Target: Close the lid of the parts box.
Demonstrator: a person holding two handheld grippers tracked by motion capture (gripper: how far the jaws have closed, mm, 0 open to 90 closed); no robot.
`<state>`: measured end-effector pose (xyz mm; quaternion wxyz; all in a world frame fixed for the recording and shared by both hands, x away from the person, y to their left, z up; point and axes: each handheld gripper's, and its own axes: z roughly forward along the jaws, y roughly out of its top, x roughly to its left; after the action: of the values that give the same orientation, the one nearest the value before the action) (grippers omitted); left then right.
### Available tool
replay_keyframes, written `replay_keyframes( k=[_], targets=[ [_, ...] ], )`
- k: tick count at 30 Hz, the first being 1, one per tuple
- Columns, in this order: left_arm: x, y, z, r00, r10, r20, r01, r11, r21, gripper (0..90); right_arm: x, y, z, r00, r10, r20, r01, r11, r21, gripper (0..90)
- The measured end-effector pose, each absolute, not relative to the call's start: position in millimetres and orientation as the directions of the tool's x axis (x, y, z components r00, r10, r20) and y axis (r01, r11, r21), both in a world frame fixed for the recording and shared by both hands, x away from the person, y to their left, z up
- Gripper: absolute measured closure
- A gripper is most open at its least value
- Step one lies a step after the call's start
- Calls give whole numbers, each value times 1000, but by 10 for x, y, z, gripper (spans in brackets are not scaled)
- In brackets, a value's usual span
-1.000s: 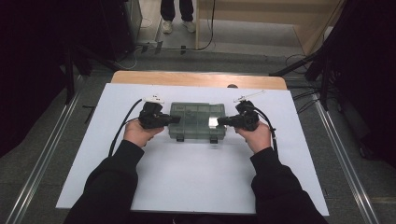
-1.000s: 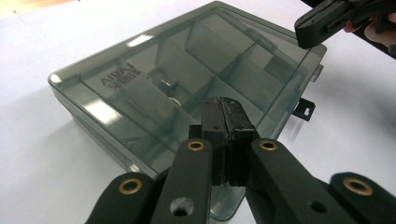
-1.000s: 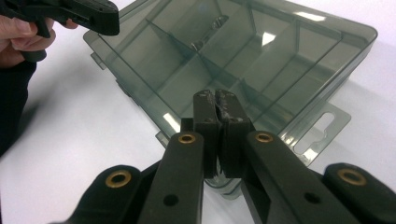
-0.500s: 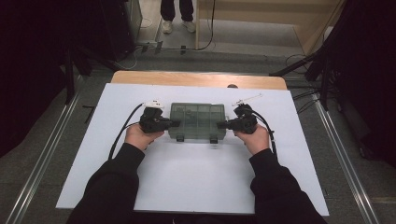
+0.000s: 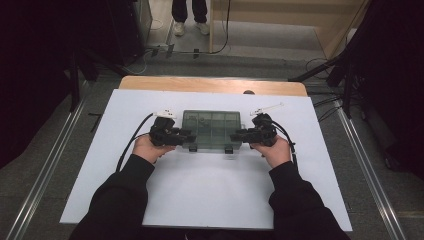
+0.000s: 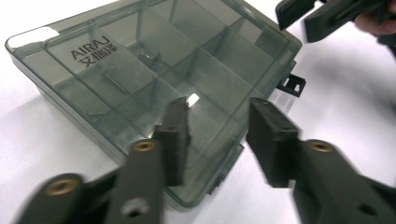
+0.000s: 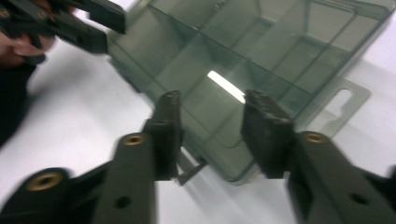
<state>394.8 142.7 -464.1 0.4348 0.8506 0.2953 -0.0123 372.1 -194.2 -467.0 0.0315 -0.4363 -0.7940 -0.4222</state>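
Note:
A closed, translucent grey-green compartment box (image 5: 212,127) lies on the white board (image 5: 200,200), with two black latches on its near side. My left gripper (image 5: 186,136) is at its near left corner and my right gripper (image 5: 236,136) at its near right corner. In the left gripper view the jaws of the left gripper (image 6: 220,105) have just been opening and stand apart over the box (image 6: 140,70). The jaws of the right gripper (image 7: 212,98) have also just been opening; the corner of the box (image 7: 261,42) lies between them, untouched by the pads.
A wooden table edge (image 5: 210,85) runs behind the board. Metal rails (image 5: 45,170) flank the table on both sides. A person's legs (image 5: 187,15) and floor cables are far back. Black cables trail from both grippers across the board.
Both grippers' jaws were shut at the box's near corners and now stand apart. The hands and the box have hardly moved.

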Motion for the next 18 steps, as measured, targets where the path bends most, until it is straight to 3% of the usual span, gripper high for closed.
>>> replay_keyframes(
  k=[4, 6, 10, 18],
  targets=[
    [3911, 1452, -4612, 826, 470, -311, 528, -452, 720, 354, 3627, -1936, -4629, -637, 670, 383, 686, 264, 678, 357],
    [3874, 1458, -4597, 820, 496, -285, 528, -465, 711, 303, 3590, -1932, -4615, -644, 667, 374, 672, 261, 693, 319],
    [3783, 1495, -4583, 830, 519, -202, 491, -511, 706, 303, 3521, -1911, -4593, -654, 660, 370, 664, 265, 699, 288],
    [3651, 1645, -4559, 826, 525, -204, 490, -492, 720, 302, 3387, -1864, -4616, -679, 652, 339, 641, 301, 706, 244]
  ],
)
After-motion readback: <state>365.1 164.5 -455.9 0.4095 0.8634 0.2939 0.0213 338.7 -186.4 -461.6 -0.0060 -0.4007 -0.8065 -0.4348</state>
